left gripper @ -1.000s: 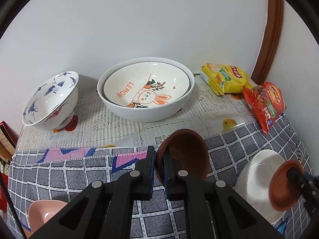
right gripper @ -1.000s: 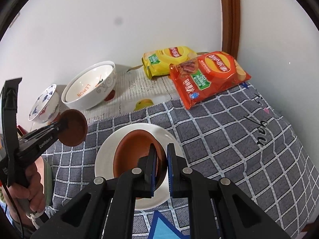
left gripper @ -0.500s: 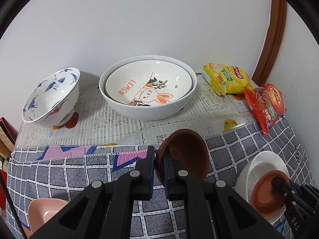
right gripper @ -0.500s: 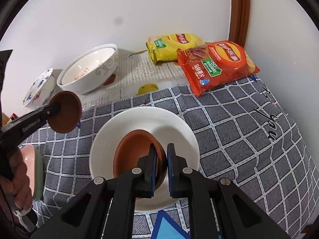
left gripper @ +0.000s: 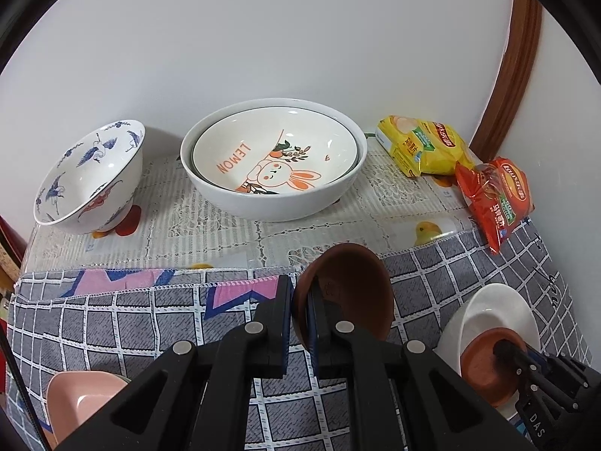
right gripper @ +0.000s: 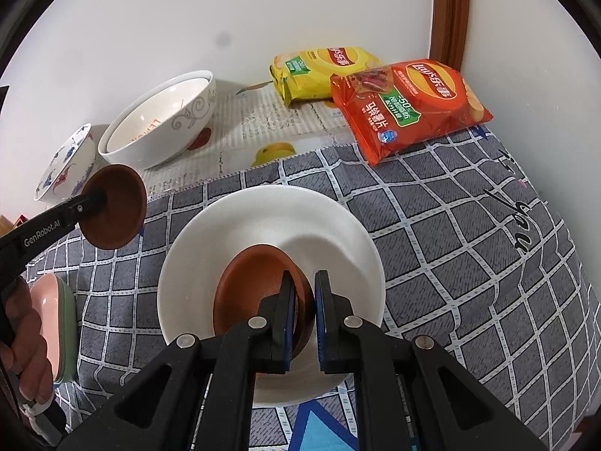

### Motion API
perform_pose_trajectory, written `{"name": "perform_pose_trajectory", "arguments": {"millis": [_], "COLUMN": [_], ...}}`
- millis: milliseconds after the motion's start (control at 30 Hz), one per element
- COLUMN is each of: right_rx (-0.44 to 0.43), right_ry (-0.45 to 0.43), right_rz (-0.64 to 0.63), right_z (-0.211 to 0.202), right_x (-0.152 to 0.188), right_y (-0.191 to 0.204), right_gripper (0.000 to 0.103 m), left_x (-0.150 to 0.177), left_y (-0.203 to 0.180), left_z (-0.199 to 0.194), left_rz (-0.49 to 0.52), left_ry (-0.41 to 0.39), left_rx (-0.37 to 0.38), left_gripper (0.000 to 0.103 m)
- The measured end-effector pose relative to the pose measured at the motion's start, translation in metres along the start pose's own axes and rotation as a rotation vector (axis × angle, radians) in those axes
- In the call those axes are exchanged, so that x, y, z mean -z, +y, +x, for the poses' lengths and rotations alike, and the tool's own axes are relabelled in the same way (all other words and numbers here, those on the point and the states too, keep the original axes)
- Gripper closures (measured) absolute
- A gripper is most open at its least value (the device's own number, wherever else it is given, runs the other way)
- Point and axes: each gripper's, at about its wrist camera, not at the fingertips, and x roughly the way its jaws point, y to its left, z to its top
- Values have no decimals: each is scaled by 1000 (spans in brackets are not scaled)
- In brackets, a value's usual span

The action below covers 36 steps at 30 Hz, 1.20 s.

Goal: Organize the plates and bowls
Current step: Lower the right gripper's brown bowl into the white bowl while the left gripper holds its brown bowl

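Observation:
My left gripper (left gripper: 299,300) is shut on the rim of a small brown bowl (left gripper: 349,285) and holds it above the grey checked cloth; it also shows in the right wrist view (right gripper: 116,210). My right gripper (right gripper: 302,289) straddles the rim of a second brown bowl (right gripper: 251,282) that lies in the white plate (right gripper: 300,221); its jaws stand slightly apart around the rim. That bowl (left gripper: 484,364) and plate (left gripper: 499,312) show at the lower right of the left wrist view.
A large white bowl holding a LEMON rabbit bowl (left gripper: 274,158) and a blue-patterned bowl (left gripper: 90,180) stand at the back. Yellow (right gripper: 323,71) and red (right gripper: 409,105) chip bags lie back right. Pink and green dishes (right gripper: 56,330) sit at the left.
My right gripper has lowered its brown bowl into the white plate, and its jaws have parted slightly. My left gripper holds its bowl almost still.

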Motion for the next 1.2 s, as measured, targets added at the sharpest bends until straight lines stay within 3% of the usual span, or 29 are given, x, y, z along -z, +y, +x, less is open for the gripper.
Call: {"name": "perform_pose_trajectory", "arguments": {"millis": [567,1200], "right_rx": [-6,115], "right_ry": [12,56], "right_rz": [-16,-163], "right_z": [13,25], "right_x": [-5,-11], "right_y": [3,15], "right_gripper": [94,91], "left_x": [0,0], "left_y": [0,1], "left_z": [-1,-1], "left_rz": [1,8], "left_ry": [0,6], "left_rx": [2,2], "left_gripper": [95,95]}}
